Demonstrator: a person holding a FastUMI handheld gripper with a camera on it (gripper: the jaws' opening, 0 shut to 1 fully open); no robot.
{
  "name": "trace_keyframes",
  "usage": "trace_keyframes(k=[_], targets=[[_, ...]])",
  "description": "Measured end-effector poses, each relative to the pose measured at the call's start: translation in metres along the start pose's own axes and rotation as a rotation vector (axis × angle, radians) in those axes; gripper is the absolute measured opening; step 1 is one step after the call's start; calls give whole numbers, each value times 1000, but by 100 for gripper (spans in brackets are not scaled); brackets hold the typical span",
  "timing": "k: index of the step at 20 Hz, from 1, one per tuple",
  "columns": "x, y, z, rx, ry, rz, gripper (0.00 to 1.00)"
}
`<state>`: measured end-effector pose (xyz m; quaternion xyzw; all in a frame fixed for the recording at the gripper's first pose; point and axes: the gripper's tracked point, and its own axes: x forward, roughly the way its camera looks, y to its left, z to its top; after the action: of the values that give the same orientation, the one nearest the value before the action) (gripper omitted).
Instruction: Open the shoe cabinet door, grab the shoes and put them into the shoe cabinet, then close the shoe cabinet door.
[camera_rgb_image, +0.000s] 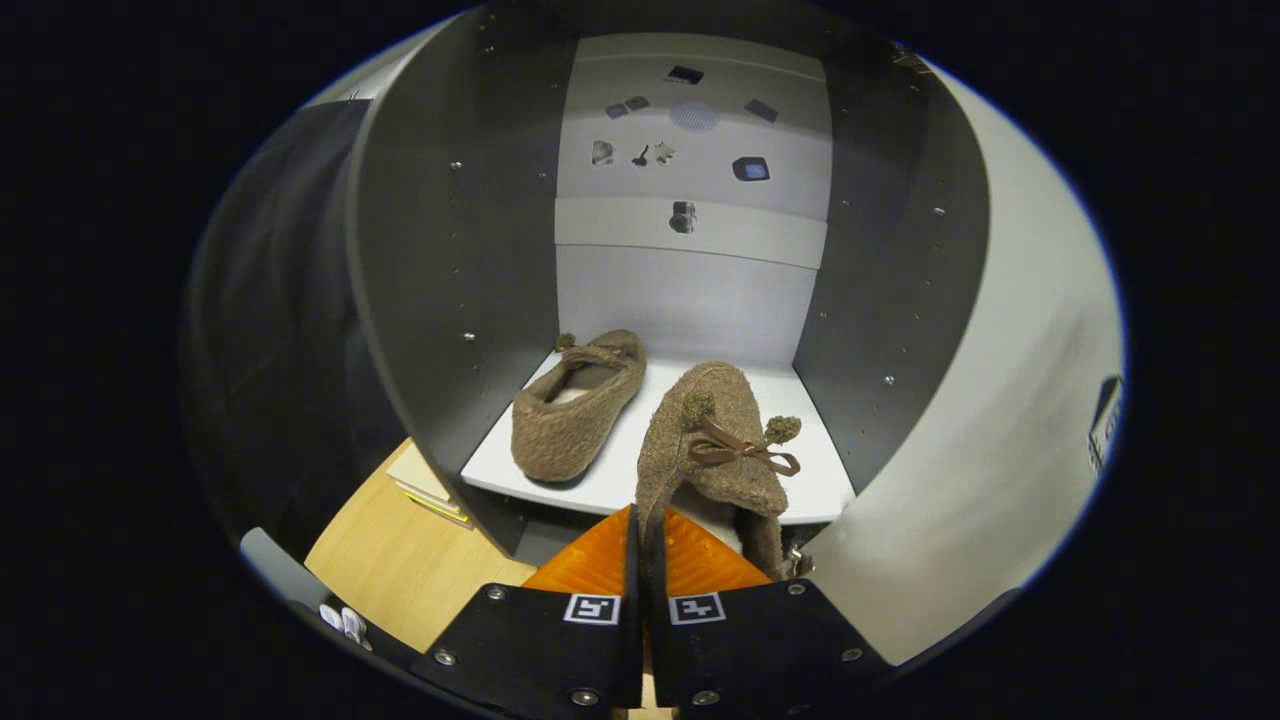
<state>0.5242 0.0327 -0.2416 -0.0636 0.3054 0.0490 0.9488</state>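
Fingers of the gripper (645, 545) stand almost together, pinching the heel edge of a brown fuzzy slipper (705, 440) between them, so the tool is closed on that shoe. Held this way, the slipper stretches forward from the fingertips with its toe pointing into the open shoe cabinet (450, 260), and its front part lies over the near edge of the white shelf (640, 470); whether the sole rests fully on the board cannot be told. A small brown ribbon bow (740, 452) with two woolly pompoms sits on top of this slipper, just ahead of the fingers. Ahead and to the left of the fingers, the second slipper (580, 405) of the pair already lies on the same shelf, its opening facing up and its toe turned toward the back wall, apart from the held one. Dark side panels rise on both sides of the shelf, and the pale back panel (690, 200) beyond both slippers carries a few small dark stickers. To the right of the fingers the light cabinet door (1000, 420) stands swung open. Below and left of the cabinet a strip of wooden floor (400, 560) shows.
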Motion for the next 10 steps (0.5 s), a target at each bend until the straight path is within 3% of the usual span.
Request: trace_keyframes(k=[10], targets=[[84,-20,26,-60,83,36,4]])
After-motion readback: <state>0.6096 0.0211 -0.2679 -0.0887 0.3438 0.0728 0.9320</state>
